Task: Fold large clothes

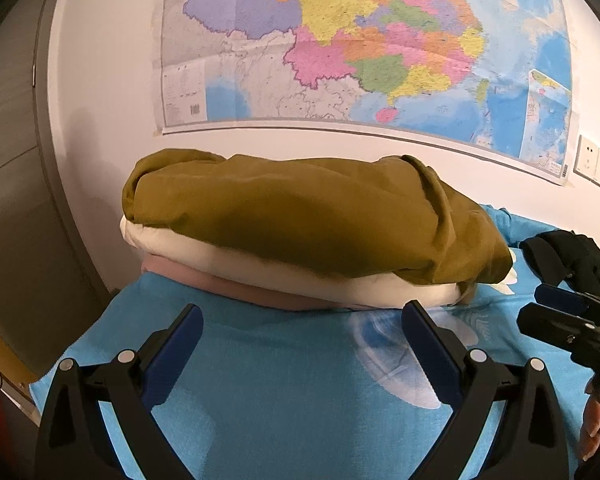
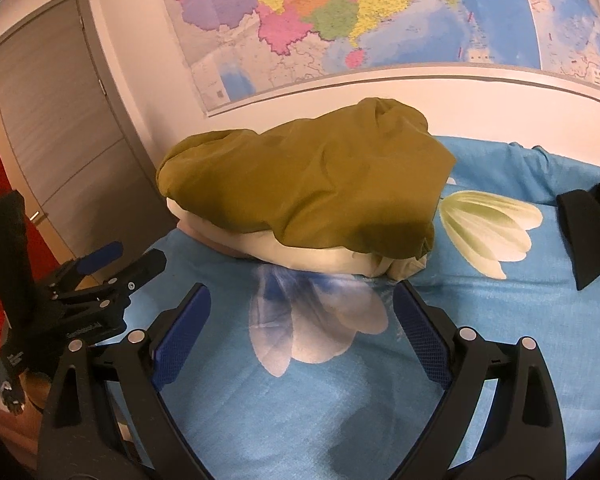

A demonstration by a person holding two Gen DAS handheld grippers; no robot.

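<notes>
- In my left camera, my left gripper (image 1: 302, 334) is nearest. Its two blue fingers (image 1: 178, 350) are wide apart and hold nothing.
- Under it lies the blue bed sheet (image 1: 284, 384) with a white flower print.
- Just past the fingertips sits a stack of folded clothes. The olive-green garment (image 1: 312, 216) is on top, a cream one (image 1: 260, 266) is under it, and a pink one (image 1: 220, 284) is at the bottom.
- My right gripper (image 1: 556, 308) shows at the right edge. From here I cannot tell how its jaws stand.
- A black piece of clothing (image 1: 572, 256) lies on the sheet far right.
- A big colourful map (image 1: 360, 40) hangs on the white wall behind.
- In my right camera, my right gripper (image 2: 302, 318) is nearest. Its fingers are spread wide with nothing between them.
- The same stack sits just beyond them, olive-green garment (image 2: 312, 184) on top.
- My left gripper (image 2: 120, 258) is at the left, jaws apart.
- A grey door (image 2: 60, 120) stands far left.
</notes>
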